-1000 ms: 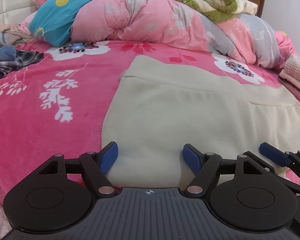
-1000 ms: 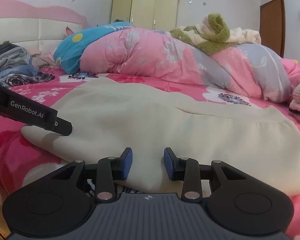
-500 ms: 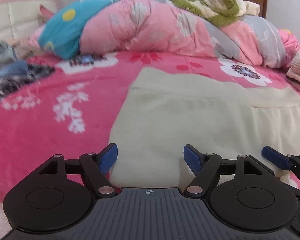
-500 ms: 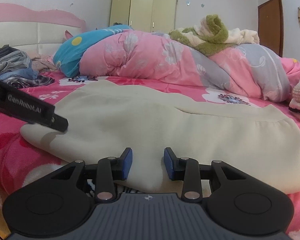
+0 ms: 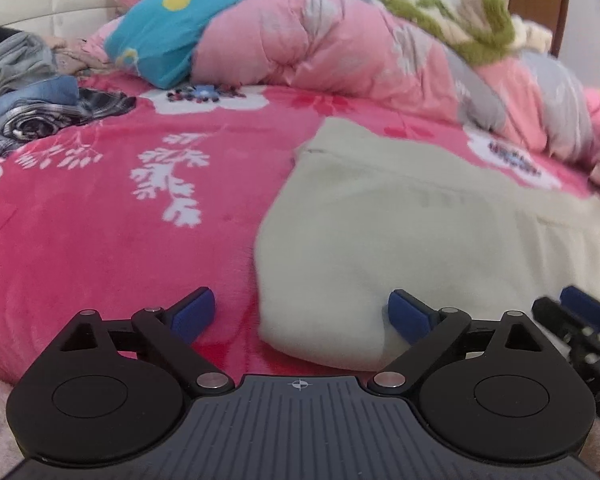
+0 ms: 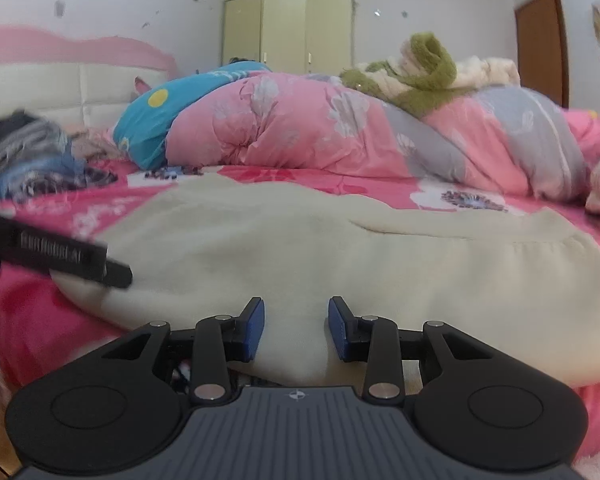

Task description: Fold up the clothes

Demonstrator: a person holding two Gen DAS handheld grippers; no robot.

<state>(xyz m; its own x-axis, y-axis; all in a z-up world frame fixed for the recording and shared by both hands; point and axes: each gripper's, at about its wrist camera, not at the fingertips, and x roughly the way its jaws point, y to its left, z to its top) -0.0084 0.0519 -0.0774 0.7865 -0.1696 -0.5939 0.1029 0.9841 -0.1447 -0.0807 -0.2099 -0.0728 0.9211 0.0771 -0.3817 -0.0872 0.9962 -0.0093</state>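
A cream fleece garment (image 5: 420,232) lies spread flat on the pink floral bed cover (image 5: 120,220). My left gripper (image 5: 300,314) is open wide at the bed's near edge, with the garment's near left corner between its fingers. In the right wrist view the same garment (image 6: 340,248) fills the middle. My right gripper (image 6: 296,328) is open to a narrower gap, and the garment's near edge bulges between its blue pads. The left gripper's black body (image 6: 72,258) shows over the garment's left end, and the right gripper's tip (image 5: 580,312) appears blurred at the far right.
A rolled pink and grey duvet (image 6: 340,132) with a blue pillow (image 6: 172,104) and a green and cream blanket (image 6: 428,68) lies across the back. A heap of grey and blue clothes (image 5: 28,100) sits at the far left. A pale wardrobe (image 6: 288,32) and a brown door (image 6: 540,44) stand behind.
My left gripper has shifted left, so the garment's left edge now sits well inside its open fingers instead of at the left finger. The right gripper has barely moved.
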